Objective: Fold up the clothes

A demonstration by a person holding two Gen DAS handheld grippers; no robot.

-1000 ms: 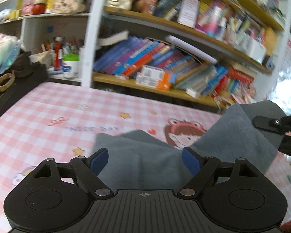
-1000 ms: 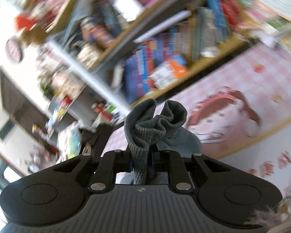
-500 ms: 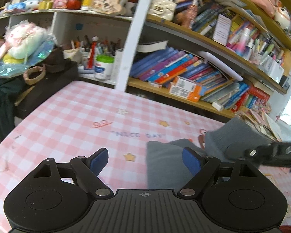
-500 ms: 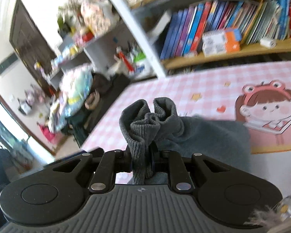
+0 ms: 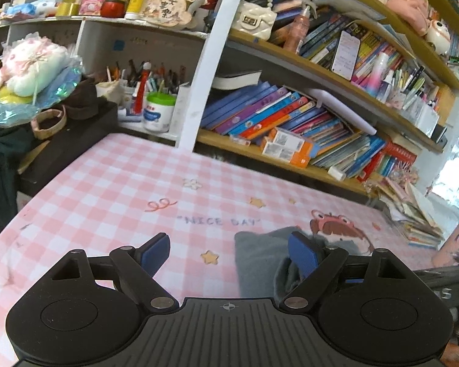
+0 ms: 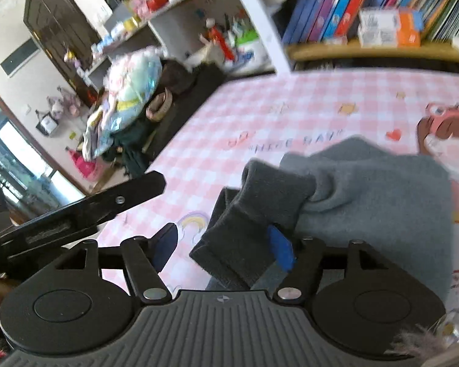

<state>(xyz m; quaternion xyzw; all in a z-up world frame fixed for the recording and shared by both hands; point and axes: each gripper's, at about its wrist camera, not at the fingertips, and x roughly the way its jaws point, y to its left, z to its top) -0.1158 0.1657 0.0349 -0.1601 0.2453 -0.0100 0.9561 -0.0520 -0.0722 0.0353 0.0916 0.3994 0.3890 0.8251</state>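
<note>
Grey garment [image 5: 257, 263] lies on the pink checked surface [image 5: 107, 192] in the left wrist view, just beside the right finger of the left tongs [image 5: 229, 252], which gape, gripping nothing. In the right wrist view its ribbed cuff [image 6: 248, 223] sits loose between the right tongs [image 6: 223, 246], which have just been opening.

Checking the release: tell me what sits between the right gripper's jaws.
The grey garment's bunched cuff lies loose between the right gripper's jaws, which have just been opening; the right wrist view shows it.
</note>
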